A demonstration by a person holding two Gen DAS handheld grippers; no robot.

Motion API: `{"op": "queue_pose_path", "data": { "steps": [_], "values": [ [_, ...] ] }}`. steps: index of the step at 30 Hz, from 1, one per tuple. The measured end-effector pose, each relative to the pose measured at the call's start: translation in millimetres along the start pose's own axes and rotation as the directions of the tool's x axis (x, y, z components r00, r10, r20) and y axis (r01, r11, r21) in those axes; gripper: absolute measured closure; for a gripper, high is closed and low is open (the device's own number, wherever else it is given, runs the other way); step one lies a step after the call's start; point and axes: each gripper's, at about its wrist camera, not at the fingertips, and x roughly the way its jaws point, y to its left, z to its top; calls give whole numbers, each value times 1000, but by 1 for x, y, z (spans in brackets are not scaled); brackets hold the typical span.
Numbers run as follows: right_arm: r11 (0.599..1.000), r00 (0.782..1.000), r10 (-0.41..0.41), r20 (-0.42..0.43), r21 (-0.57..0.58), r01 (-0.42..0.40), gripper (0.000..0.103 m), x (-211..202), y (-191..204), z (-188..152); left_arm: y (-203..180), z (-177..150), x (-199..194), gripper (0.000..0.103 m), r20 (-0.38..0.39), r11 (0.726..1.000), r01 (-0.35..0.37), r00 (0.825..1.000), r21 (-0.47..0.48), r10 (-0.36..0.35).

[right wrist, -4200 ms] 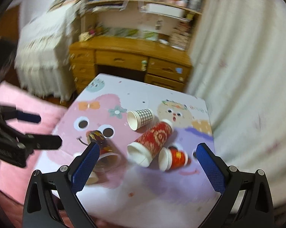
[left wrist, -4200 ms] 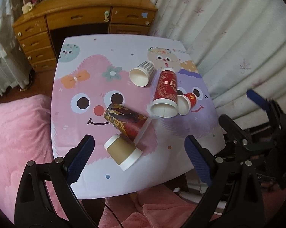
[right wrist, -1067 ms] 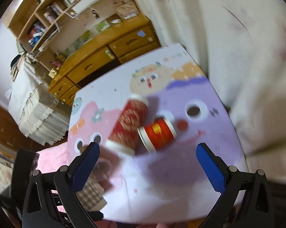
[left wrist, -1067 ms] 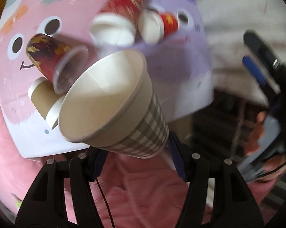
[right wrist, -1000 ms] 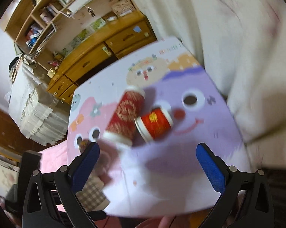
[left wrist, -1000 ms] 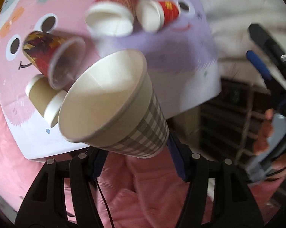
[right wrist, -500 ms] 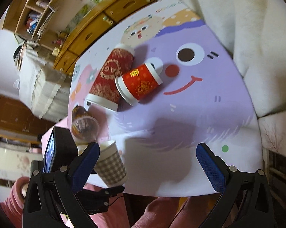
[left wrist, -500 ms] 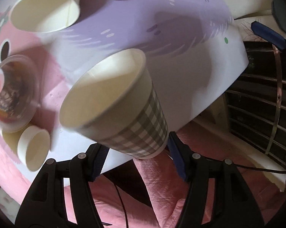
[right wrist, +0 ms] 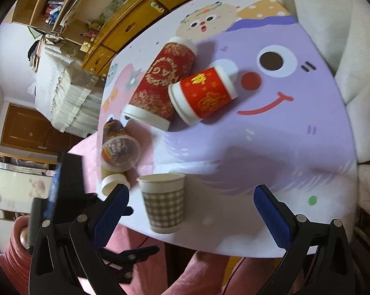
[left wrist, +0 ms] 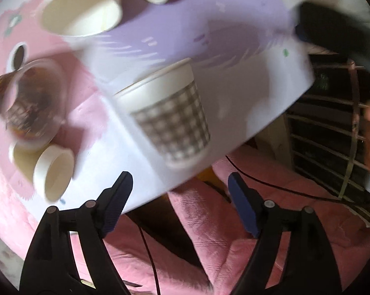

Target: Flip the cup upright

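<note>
A grey checked paper cup [right wrist: 164, 202] stands upright near the front edge of the cartoon-print table [right wrist: 295, 147]. In the left wrist view the checked cup [left wrist: 170, 120] is blurred, just ahead of my left gripper [left wrist: 180, 191], which is open and empty, a short way back from it. My right gripper [right wrist: 191, 205] is open and empty above the table's front edge, with the cup low between its fingers in the view.
Several cups lie on their sides: a tall red one [right wrist: 160, 83], a short red one [right wrist: 204, 95], a dark patterned one [right wrist: 118, 145] and a brown one [right wrist: 112, 180]. A wooden desk [right wrist: 145, 17] stands behind. Pink bedding [left wrist: 209, 233] lies below the table edge.
My left gripper has opened and let go of the checked cup, which now stands upright on the table. The left gripper has drawn back from it.
</note>
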Motion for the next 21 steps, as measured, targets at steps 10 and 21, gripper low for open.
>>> {"op": "queue_pose_path", "data": {
  "steps": [10, 21],
  "values": [
    [998, 999, -19, -46, 65, 22, 0, 43, 40, -17, 55, -85, -63, 23, 388, 926, -99, 888, -365, 247],
    [977, 981, -193, -25, 90, 195, 3, 104, 76, -36, 92, -98, -60, 23, 471, 899, -64, 835, -432, 285]
  ]
}}
